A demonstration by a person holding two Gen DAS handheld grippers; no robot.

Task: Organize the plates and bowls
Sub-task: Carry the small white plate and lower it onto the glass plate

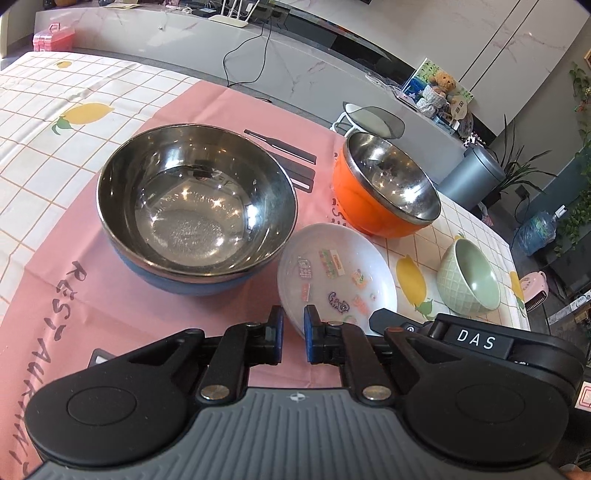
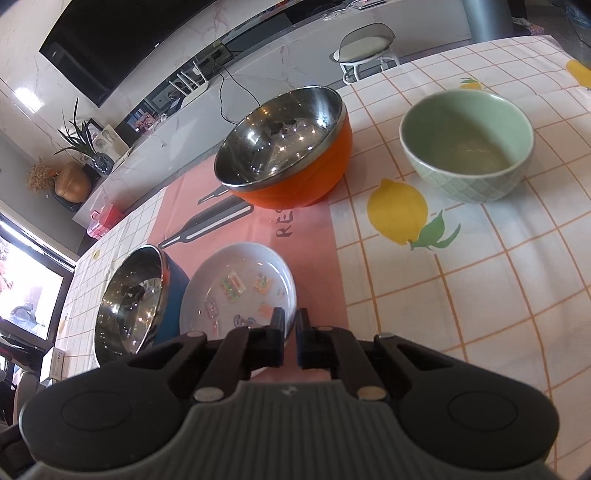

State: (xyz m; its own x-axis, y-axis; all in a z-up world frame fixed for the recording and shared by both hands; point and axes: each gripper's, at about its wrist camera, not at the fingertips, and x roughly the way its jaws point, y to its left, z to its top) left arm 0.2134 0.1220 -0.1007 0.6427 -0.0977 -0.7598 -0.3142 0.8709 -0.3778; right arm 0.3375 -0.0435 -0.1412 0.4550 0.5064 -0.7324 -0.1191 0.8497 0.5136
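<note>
A white plate with small cartoon stickers is tilted between a blue bowl with a steel lining and an orange steel-lined bowl. My left gripper is shut on the plate's near rim. The right gripper's black housing reaches in from the right, one finger at the same rim. In the right wrist view, my right gripper is shut on the near rim of the plate. The blue bowl lies left of it and the orange bowl behind. A pale green ceramic bowl stands apart at the right.
The dishes rest on a pink placemat over a lemon-print checked tablecloth. Beyond the far table edge stand a white stool, a grey bin and a long marble counter.
</note>
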